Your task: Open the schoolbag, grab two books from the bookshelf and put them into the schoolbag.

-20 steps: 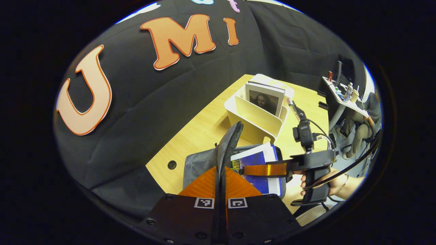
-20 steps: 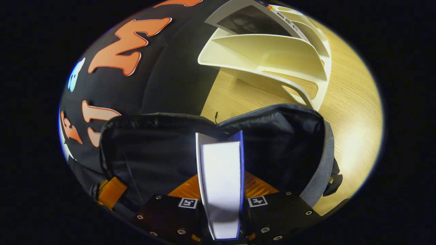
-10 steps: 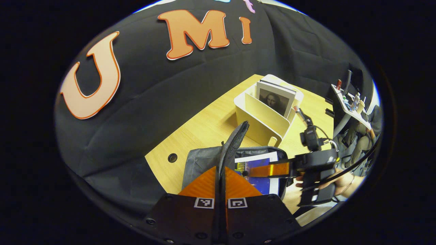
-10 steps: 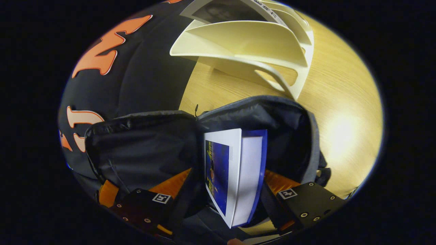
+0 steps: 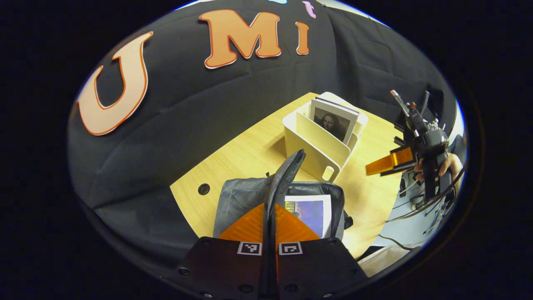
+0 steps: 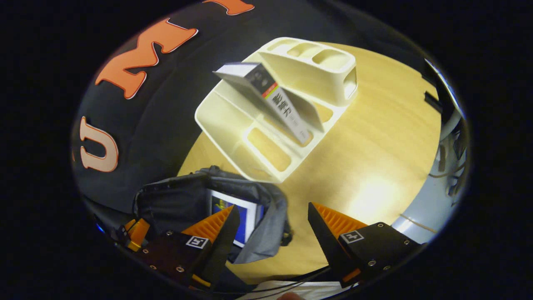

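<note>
One blue book (image 5: 310, 210) lies inside the schoolbag (image 5: 237, 198); left gripper (image 5: 269, 216) pinches its flap, right gripper (image 6: 270, 231) spread above bare table (image 6: 374, 166) beside it.

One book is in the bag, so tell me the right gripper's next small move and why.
Probably reach the open, empty right gripper toward the grey-covered book leaning in the cream plastic bookshelf. The blue book already lies in the grey fabric schoolbag, whose flap the left gripper pinches open.

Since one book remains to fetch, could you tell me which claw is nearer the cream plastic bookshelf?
Right. The right claw hangs open beside the cream plastic bookshelf; the left claw is farther back, shut on the grey fabric schoolbag's flap.
</note>
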### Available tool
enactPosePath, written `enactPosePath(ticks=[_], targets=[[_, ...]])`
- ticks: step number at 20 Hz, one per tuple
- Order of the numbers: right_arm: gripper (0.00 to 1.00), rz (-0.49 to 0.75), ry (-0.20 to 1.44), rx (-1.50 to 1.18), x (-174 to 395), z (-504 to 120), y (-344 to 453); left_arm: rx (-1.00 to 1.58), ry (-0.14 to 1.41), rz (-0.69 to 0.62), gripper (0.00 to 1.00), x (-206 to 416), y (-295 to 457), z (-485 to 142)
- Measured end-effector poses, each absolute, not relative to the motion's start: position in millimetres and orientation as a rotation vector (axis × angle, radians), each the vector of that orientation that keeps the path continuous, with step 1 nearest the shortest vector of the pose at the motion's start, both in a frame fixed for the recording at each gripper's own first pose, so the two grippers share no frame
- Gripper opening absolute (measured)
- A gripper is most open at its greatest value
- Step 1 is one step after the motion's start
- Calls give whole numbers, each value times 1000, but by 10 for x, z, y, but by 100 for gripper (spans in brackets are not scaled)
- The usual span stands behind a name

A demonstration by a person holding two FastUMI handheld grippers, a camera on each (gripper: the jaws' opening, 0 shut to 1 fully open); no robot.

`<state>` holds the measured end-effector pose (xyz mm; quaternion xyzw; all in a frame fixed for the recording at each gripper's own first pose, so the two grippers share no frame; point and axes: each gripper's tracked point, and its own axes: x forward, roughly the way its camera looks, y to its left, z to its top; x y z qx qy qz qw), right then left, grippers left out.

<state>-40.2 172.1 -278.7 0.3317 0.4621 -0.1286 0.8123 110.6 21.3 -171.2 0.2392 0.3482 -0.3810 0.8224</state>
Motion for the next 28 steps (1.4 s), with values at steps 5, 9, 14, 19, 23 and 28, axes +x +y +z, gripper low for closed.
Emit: enactPosePath(ticks=[5,9,14,19,23,28], targets=[[99,-247,981,441,-281,-2239,1140,472,748,-792,1,1131,238,-1734],[99,-178,987,276,122,-1808,1013,448,765,-768,1,1109,238,-1773],[99,-99,1003,69,738,-1501,938,407,790,-724,1,1079,265,-1800],[99,-16,1071,-49,1206,-1705,980,376,817,-656,1,1144,257,-1781],[100,10,1122,-78,1476,-1996,954,371,829,-611,1,1180,232,-1785],[100,44,1186,-84,1742,-2338,970,374,833,-557,1,1240,218,-1752]])
